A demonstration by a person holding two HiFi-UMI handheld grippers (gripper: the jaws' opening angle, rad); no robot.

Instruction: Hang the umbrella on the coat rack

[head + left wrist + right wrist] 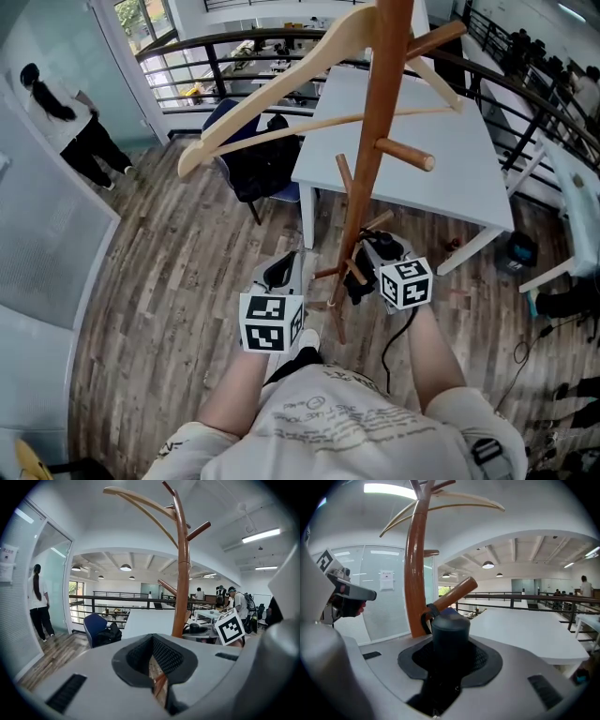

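Observation:
The wooden coat rack stands right in front of me, with a pale wooden hanger hooked near its top. My right gripper is shut on the dark handle of the umbrella. The umbrella's black strap is looped round an upward-slanting peg beside the pole. In the head view the right gripper sits low against the pole with the dark umbrella under it. My left gripper hangs just left of the pole, its jaws together with nothing in them.
A white table stands behind the rack. A blue chair with a black bag is to its left. A person stands by the glass wall at far left. Railings run along the back and right. Cables lie on the wooden floor at right.

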